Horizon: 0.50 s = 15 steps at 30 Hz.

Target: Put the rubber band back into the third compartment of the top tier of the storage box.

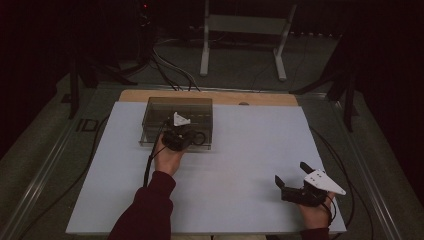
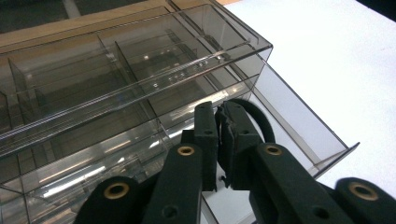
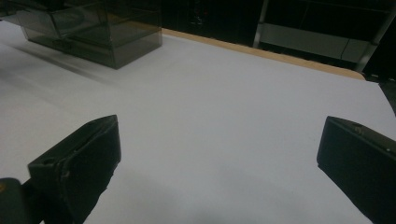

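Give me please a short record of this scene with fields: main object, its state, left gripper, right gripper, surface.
main object: clear smoky plastic drawer box
state: lower drawer pulled partly out
left gripper: jaws nearly together on a black loop at the drawer front
right gripper: open, holds nothing, rests apart near the table's right front
surface: white table sheet over a wooden edge

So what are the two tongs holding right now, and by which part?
The left tongs are shut on a black loop at the front of the clear drawer box, seemingly its pull handle. The right tongs are open over the white table, holding nothing.
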{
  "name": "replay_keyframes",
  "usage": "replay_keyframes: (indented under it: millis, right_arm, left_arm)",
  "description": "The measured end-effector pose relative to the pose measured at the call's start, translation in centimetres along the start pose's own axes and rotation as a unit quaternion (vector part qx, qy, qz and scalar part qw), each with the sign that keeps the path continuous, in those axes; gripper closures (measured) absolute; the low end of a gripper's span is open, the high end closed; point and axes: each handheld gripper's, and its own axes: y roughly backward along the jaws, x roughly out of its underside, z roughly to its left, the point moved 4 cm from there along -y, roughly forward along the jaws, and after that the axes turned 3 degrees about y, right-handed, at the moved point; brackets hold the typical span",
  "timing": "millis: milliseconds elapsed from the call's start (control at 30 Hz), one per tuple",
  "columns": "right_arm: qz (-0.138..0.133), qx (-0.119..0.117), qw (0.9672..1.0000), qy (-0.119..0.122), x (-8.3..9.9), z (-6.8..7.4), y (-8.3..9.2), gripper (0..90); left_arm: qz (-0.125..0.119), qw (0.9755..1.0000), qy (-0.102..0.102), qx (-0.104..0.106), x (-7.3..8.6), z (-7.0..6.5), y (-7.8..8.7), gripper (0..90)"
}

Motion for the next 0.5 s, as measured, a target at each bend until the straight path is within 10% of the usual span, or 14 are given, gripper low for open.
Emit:
replay_keyframes:
  millis: [500]
  right_arm:
    - [0.001, 0.000, 1.0000, 0.000, 0.0, 0.0, 0.0, 0.2]
  left_arm:
    - [-0.037, 0.9991, 0.006, 0.020, -0.6, 0.1, 1.6, 44.8]
